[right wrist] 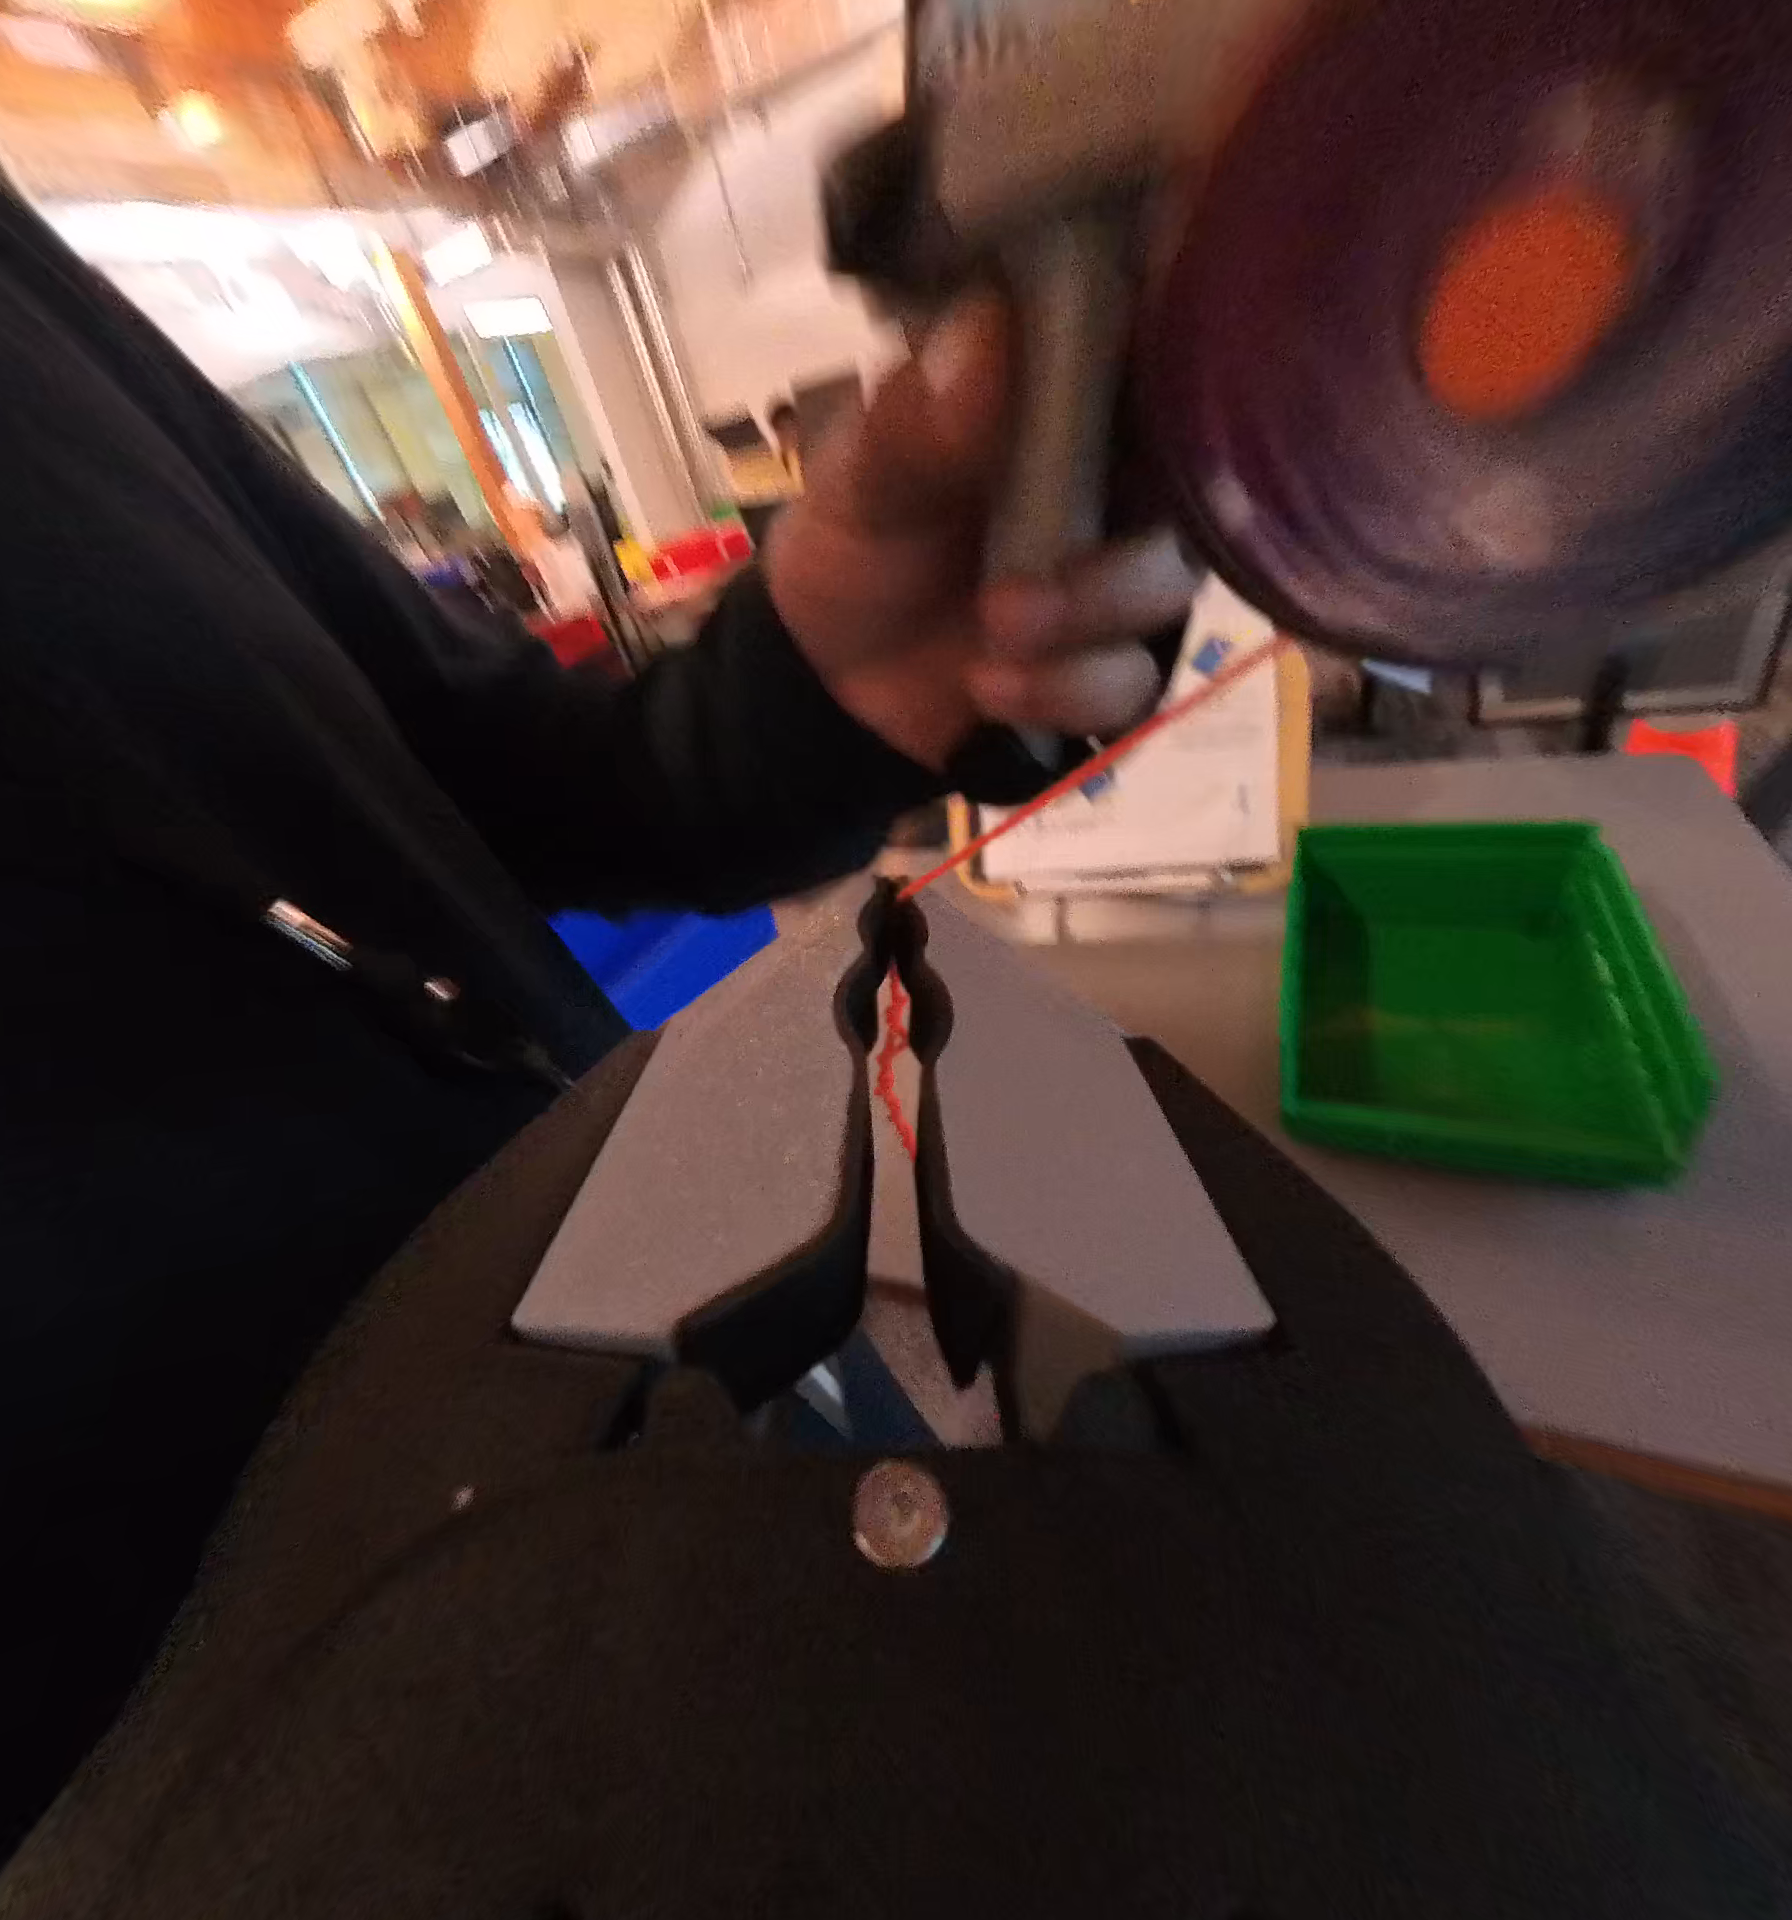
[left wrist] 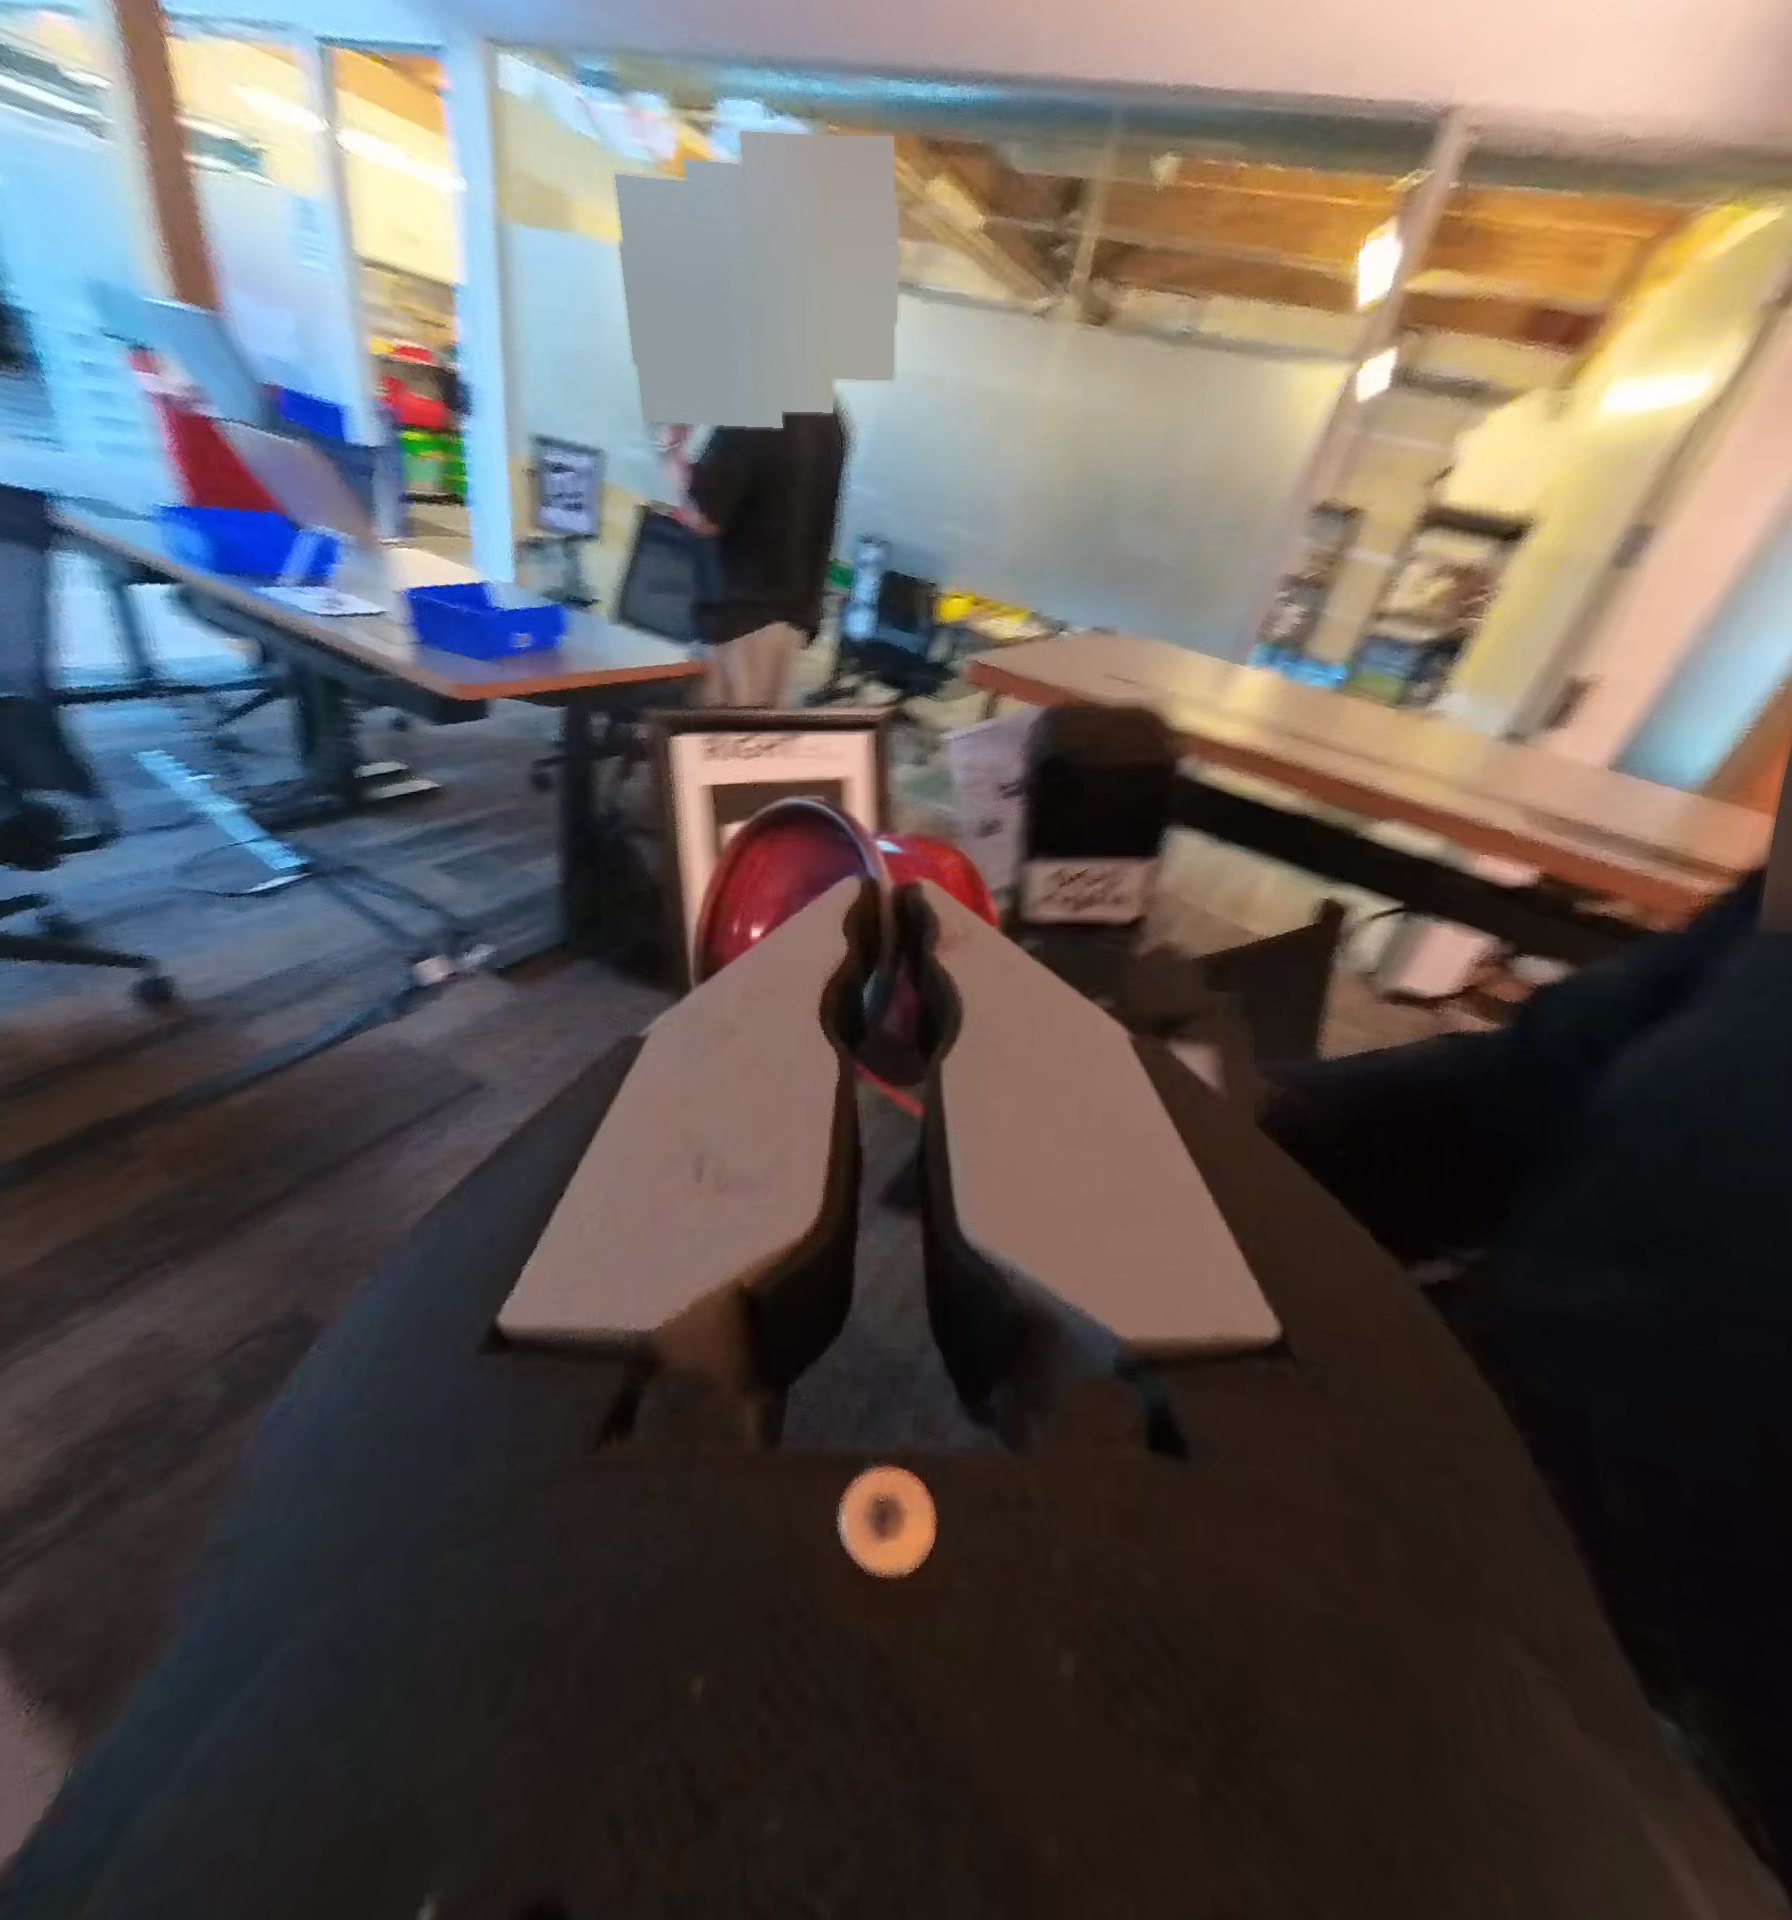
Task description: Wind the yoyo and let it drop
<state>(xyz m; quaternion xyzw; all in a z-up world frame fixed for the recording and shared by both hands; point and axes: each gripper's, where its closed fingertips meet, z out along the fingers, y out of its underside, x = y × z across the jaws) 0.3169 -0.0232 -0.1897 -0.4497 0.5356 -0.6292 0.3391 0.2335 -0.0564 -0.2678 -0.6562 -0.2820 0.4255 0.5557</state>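
In the left wrist view my left gripper (left wrist: 887,914) is shut on the rim of a shiny red yoyo (left wrist: 767,883), which sticks out beyond the fingertips. A bit of red string (left wrist: 897,1091) shows between the fingers behind the pinch. In the right wrist view my right gripper (right wrist: 892,899) is shut on the red string (right wrist: 1079,774). The string runs taut up and right to the yoyo (right wrist: 1494,312), which looms blurred at the top right. A crinkled tail of string hangs between the right fingers. The hand holding the left gripper (right wrist: 902,582) is just left of the yoyo.
A green bin (right wrist: 1474,997) stands on the grey table (right wrist: 1494,1299) to the right, a blue bin (right wrist: 663,956) beyond the fingertips. A dark sleeve (right wrist: 248,727) fills the left. The left wrist view shows desks, blue bins (left wrist: 487,618), a standing person (left wrist: 767,540) and a framed picture (left wrist: 778,769) on the floor. My hands' fingertips stand some 12 cm from each other.
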